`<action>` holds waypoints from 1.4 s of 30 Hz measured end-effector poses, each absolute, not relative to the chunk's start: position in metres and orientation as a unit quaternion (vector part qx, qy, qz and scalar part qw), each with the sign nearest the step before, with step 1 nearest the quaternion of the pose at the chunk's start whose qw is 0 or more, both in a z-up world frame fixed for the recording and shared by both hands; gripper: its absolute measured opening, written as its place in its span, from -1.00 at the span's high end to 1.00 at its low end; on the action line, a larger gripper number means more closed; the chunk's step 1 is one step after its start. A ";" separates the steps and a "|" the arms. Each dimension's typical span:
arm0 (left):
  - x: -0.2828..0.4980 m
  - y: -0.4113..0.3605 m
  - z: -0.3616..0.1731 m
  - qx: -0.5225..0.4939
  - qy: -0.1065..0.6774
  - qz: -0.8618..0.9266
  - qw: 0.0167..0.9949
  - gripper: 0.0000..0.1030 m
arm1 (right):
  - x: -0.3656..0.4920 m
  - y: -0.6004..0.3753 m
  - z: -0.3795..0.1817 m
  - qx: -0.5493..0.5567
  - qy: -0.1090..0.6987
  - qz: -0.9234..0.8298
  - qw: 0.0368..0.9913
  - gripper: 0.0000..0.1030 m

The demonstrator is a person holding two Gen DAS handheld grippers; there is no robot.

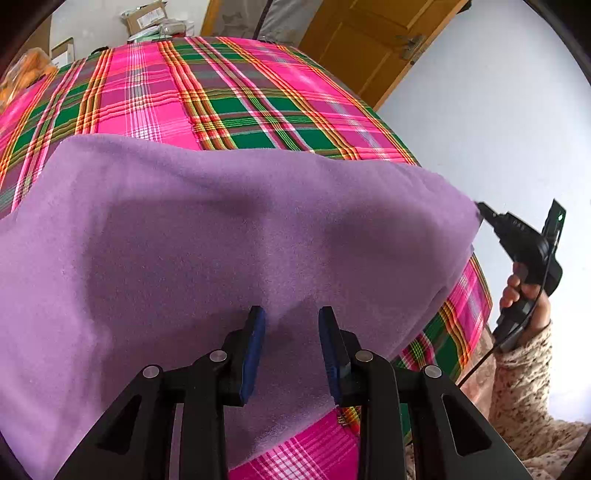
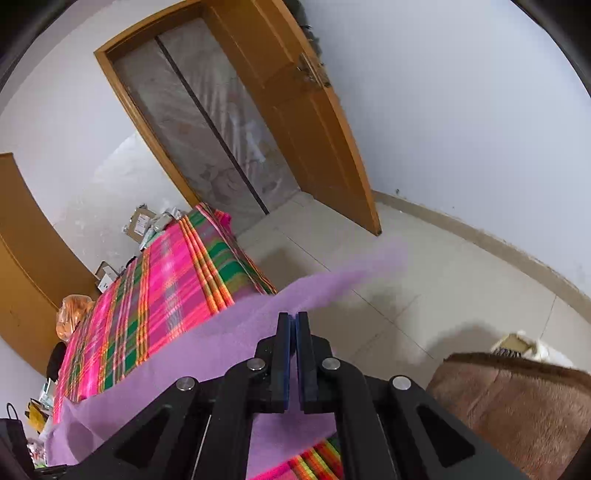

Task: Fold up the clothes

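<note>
A lilac fleece cloth (image 1: 221,229) lies spread over the bed's pink and green plaid sheet (image 1: 221,96). My left gripper (image 1: 291,317) points down at the cloth's near part. Its jaws stand apart with the cloth under and between the blue pads (image 1: 255,350), which do not pinch it. At the right edge of the left wrist view, my right gripper (image 1: 484,212), held by a hand (image 1: 517,291), is shut on the cloth's corner and lifts it off the bed. In the right wrist view the right gripper (image 2: 293,317) has its pads together on the lilac cloth (image 2: 229,332), whose edge trails out ahead, blurred.
The plaid bed (image 2: 166,280) ends at a tiled floor (image 2: 424,280) on its right. A wooden door (image 2: 314,129) stands open beyond. Cardboard boxes (image 1: 147,18) and an orange bag (image 2: 72,310) sit at the bed's far side. A brown fleece item (image 2: 517,406) lies at the lower right.
</note>
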State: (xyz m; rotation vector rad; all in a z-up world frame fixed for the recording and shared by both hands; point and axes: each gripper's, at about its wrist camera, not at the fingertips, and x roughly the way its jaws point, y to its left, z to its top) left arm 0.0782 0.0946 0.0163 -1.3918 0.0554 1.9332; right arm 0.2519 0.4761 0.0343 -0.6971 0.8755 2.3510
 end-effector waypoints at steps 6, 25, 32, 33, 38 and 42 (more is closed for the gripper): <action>0.081 0.095 0.016 -0.543 0.021 0.753 0.370 0.40 | 0.260 0.481 0.027 -0.255 0.341 0.864 0.267 0.95; 0.089 0.096 0.017 -0.546 0.023 0.743 0.387 0.40 | 0.288 0.484 0.011 -0.268 0.354 0.833 0.330 0.92; 0.101 0.110 0.023 -0.534 0.054 0.737 0.411 0.40 | 0.280 0.453 0.022 -0.271 0.341 0.871 0.229 0.88; 0.104 0.113 0.023 -0.532 0.060 0.735 0.415 0.40 | 0.277 0.447 0.023 -0.273 0.337 0.874 0.218 0.84; 0.120 0.129 0.026 -0.522 0.101 0.726 0.437 0.40 | 0.265 0.426 0.025 -0.292 0.307 0.885 0.191 0.60; 0.128 0.141 0.025 -0.513 0.134 0.723 0.444 0.40 | 0.254 0.417 0.016 -0.319 0.296 0.879 0.193 0.34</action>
